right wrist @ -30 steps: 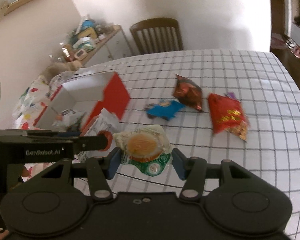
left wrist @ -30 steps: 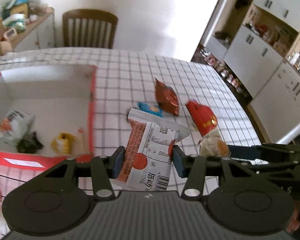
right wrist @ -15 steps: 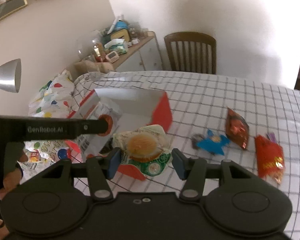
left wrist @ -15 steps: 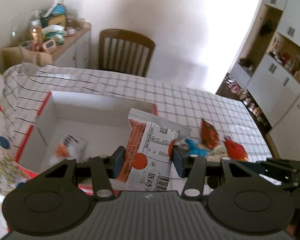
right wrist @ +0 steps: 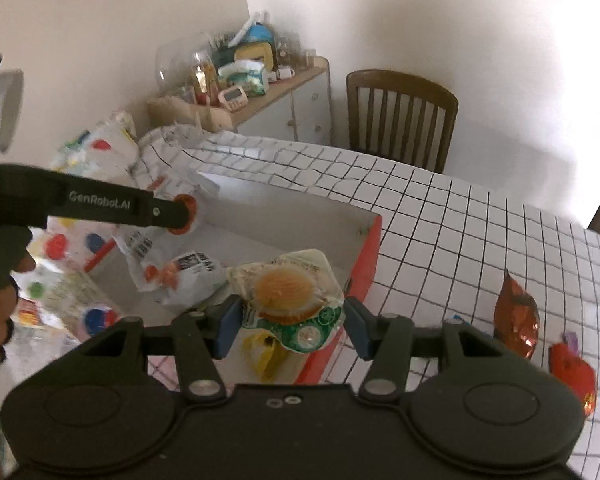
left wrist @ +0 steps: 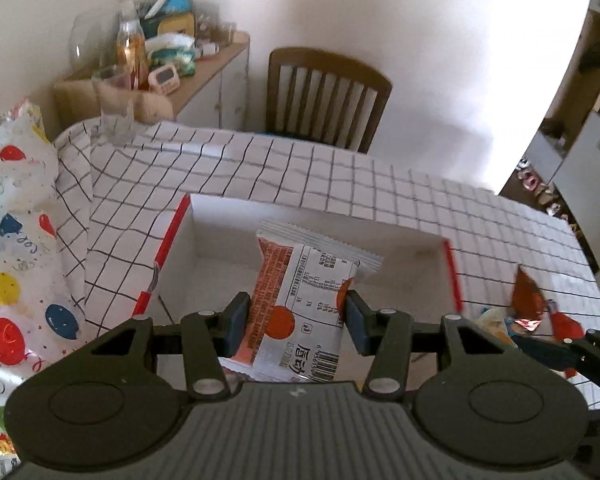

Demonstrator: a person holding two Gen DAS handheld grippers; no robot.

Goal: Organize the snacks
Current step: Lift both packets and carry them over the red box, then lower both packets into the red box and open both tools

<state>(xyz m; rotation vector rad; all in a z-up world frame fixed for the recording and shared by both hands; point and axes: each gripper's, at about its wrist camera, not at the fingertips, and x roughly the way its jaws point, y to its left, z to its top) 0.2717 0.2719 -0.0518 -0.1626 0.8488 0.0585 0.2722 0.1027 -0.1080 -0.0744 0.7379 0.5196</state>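
Both jaws are clenched on snacks, the left gripper pinching an orange-and-white wafer packet and the right gripper a sealed jelly cup, each poised above the red-edged white box just ahead, likely for dropping in.

Table with white black-grid cloth. Open red-sided white box sits on it toward the left edge. Right of the box, loose on the cloth: dark red-brown foil packet, red packet near the right edge, a bit of blue wrapper between box and foil packet.
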